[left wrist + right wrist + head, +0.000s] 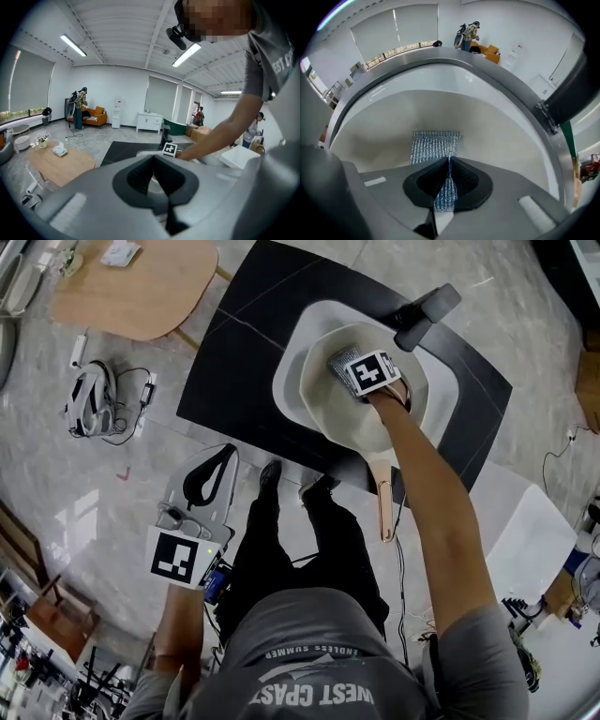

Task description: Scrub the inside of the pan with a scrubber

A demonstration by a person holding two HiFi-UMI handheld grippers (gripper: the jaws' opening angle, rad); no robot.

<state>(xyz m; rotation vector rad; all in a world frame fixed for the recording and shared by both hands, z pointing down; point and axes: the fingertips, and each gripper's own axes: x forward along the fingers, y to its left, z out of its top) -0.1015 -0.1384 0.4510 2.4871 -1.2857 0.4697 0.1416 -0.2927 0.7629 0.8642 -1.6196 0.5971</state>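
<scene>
Wood-topped table (141,287) at far left, standing on pale stone floor. A white device with trailing cables (92,401) lies on the floor just below it.

Left gripper (153,161) is held over the floor, well apart from the near left corner of the black counter (234,352). Its jaws are pressed together with nothing between them.

A white sink (291,362) is set in the middle of the counter. The cream pan (347,418) lies inside the sink and fills most of it. Its long handle (386,507) reaches out past the counter's near edge, toward the person.

Right gripper (449,164) points steeply down into the pan, arm stretched over the handle. Its jaws are pinching a silver mesh scrubber (435,147). The free end of the scrubber spreads flat against the pan's inside, toward the far rim.

A black tap (427,315) stands at the sink's far right corner, angled over the rim.
</scene>
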